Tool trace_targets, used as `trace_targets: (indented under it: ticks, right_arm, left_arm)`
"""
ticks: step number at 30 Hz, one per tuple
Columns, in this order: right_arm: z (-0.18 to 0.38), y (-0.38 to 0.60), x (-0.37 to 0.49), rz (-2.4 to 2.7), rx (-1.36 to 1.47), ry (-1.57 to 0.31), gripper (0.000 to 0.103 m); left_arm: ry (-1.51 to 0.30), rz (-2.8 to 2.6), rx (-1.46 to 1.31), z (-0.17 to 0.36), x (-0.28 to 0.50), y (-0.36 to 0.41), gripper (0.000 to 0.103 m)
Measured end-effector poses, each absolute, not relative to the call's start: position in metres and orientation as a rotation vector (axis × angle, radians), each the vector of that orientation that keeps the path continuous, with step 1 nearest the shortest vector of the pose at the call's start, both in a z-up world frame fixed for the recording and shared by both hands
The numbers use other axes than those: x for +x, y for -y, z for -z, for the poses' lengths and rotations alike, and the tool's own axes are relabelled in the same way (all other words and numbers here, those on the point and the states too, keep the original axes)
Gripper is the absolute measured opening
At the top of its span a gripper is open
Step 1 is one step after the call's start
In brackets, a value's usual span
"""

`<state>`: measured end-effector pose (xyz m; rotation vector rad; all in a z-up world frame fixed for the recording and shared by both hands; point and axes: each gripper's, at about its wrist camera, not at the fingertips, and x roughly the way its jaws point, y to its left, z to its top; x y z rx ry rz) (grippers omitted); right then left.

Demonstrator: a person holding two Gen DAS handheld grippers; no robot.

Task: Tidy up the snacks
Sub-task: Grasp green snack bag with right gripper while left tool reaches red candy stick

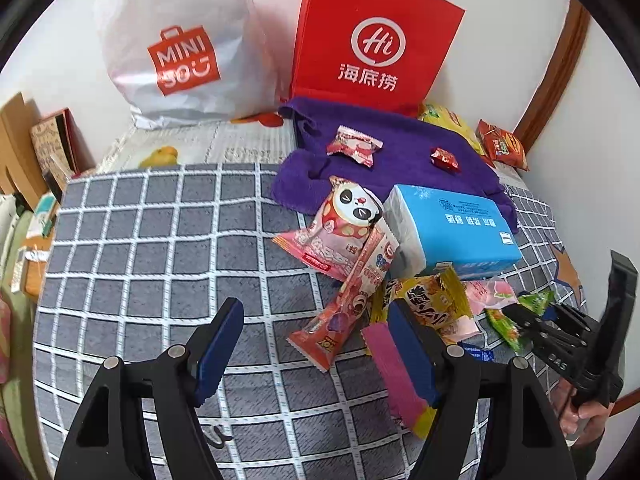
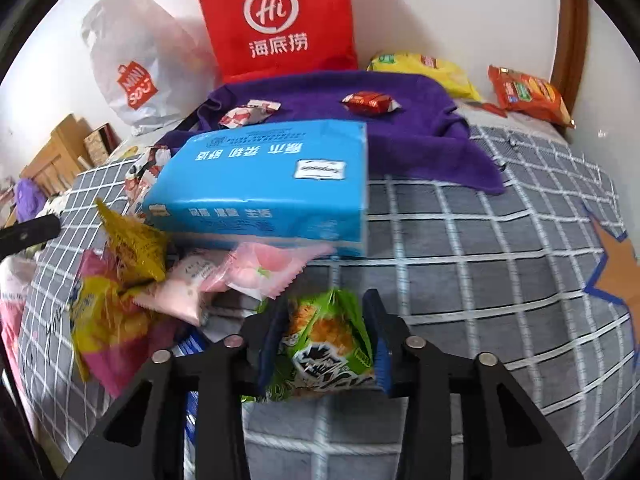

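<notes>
1. Fingers of our right gripper (image 2: pixel 326 334) are clamped on a green snack packet (image 2: pixel 326 344), one blue pad pressing each side; the packet sits at the near edge of the snack pile on the grey checked bedspread (image 2: pixel 480 248).
2. Our left gripper (image 1: pixel 316 344) stands released, its fingers wide apart with nothing between them but bedspread and the tip of a long red snack stick (image 1: pixel 344 312).
3. Only the left wrist view shows the right gripper from outside, with the hand (image 1: pixel 580 412) holding its handle, and the panda packet (image 1: pixel 340 224) in full.
4. Only the right wrist view shows the grip itself and the green packet's printed face; from the left it is a green sliver.
5. Both views show the blue tissue pack (image 2: pixel 264 184) behind the pile, and beyond it the purple towel (image 2: pixel 420 120) carrying two small red sweets.
6. Against the wall stand a red paper bag (image 1: pixel 372 36) and a white plastic bag (image 1: pixel 180 44).
</notes>
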<state>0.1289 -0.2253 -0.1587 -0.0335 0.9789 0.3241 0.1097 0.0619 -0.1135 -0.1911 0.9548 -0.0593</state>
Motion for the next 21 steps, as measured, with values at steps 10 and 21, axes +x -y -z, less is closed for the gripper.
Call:
trace_targets:
  ticks: [10, 21]
  right_arm:
    - [0.159, 0.266, 0.112, -0.281, 0.009, -0.997, 0.07]
    - [0.178, 0.263, 0.115, -0.262, 0.119, -0.957, 0.057]
  left_arm:
    - [-0.971, 0.083, -0.205, 0.124, 0.118, -0.058, 0.073]
    - [-0.999, 0.052, -0.2, 0.144, 0.121, -0.075, 0.073]
